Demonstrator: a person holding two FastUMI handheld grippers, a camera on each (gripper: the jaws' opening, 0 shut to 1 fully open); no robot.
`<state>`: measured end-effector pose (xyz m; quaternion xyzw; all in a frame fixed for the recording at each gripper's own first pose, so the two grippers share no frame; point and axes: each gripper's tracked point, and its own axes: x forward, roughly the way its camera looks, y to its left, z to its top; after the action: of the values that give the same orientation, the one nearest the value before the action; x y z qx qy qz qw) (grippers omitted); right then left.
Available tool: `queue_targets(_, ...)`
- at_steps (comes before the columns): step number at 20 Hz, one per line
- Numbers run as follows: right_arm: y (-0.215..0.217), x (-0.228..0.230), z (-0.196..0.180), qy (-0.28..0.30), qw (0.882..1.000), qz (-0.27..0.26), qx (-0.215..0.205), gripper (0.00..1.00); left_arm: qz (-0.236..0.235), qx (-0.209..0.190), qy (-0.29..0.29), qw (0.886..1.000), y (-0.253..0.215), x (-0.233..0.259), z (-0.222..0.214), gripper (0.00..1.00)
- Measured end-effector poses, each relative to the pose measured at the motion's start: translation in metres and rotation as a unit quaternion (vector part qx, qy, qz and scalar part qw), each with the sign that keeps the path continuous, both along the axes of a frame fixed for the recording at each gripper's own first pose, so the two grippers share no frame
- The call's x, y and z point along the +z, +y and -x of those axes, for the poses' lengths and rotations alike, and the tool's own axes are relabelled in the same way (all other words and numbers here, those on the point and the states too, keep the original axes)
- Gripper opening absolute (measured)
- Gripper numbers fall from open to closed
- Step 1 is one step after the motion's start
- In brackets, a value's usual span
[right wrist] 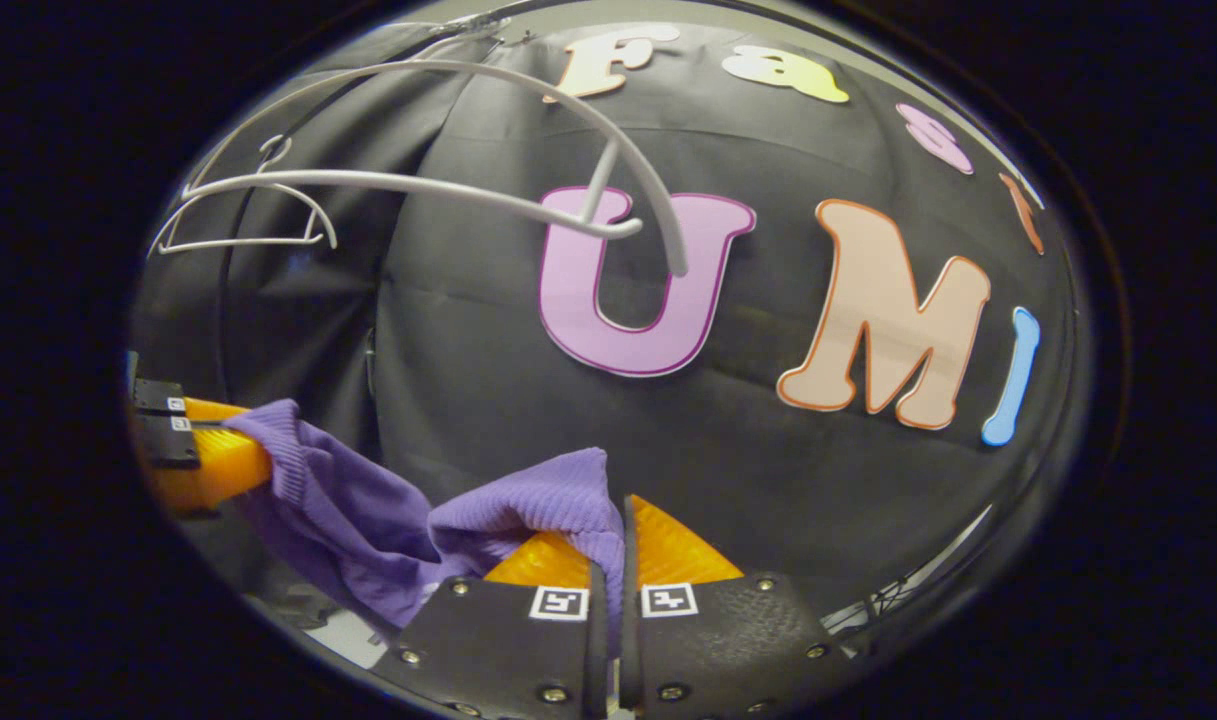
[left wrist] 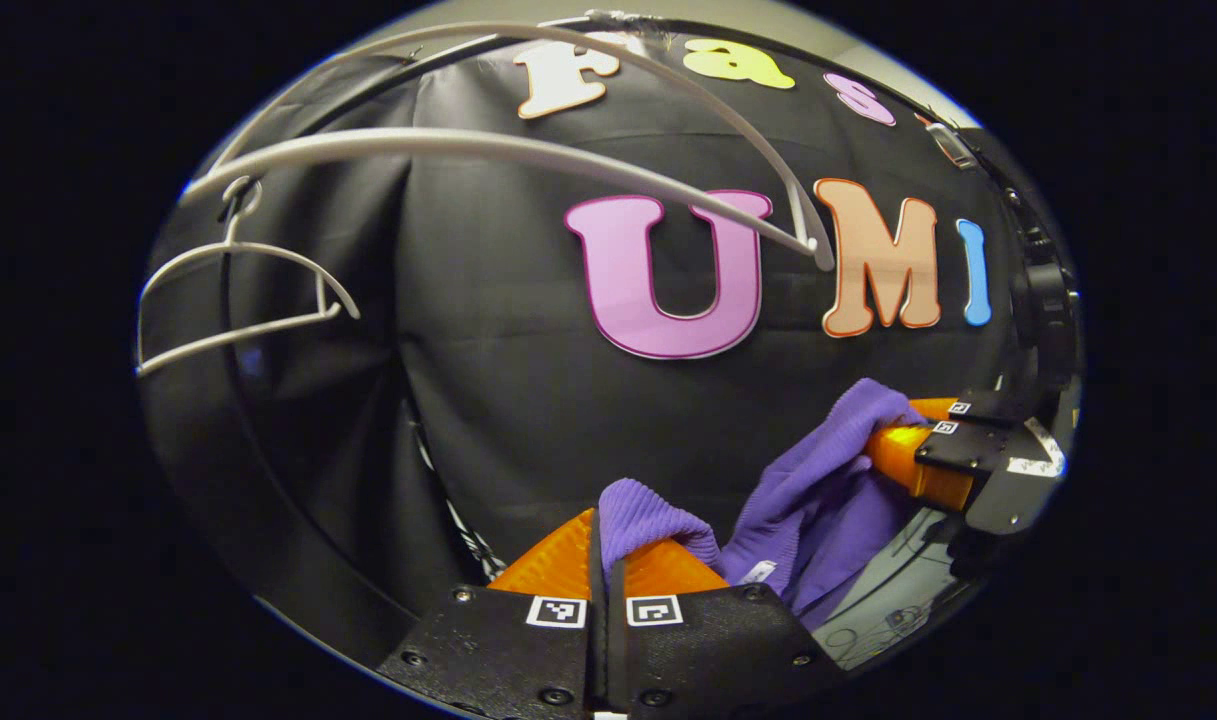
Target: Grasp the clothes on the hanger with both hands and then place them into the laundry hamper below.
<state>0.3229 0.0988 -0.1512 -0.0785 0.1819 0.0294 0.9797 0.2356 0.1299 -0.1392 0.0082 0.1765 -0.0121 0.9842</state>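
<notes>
Your left tool and right tool are each clamped on a fold of the purple sweater, which sags between them, clear of the bare white hanger. The pinches look thin, so a hard pull apart could slip one free. The right gripper view shows more of the slack middle; the hamper's place is unknown.

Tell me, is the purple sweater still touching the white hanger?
Apart. In the left gripper view the purple sweater hangs low between both grippers, while the white hanger sits bare up on the rail, dark wall between them.
</notes>
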Motion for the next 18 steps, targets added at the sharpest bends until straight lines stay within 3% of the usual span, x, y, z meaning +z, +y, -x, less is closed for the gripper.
queue_targets(6, 0.009, -0.055, 0.026, 0.068, 0.997, -0.015, 0.012, 0.05, 0.077, -0.043, 0.085, 0.992, -0.037, -0.058, 0.003, 0.01)
queue_targets(14, 0.001, -0.122, 0.064, 0.160, 0.987, -0.018, 0.011, 0.05, 0.112, -0.046, 0.186, 0.975, -0.051, -0.126, 0.032, 0.01)
queue_targets(18, 0.000, -0.138, 0.076, 0.186, 0.982, -0.021, 0.011, 0.05, 0.105, -0.050, 0.219, 0.969, -0.059, -0.140, 0.039, 0.01)
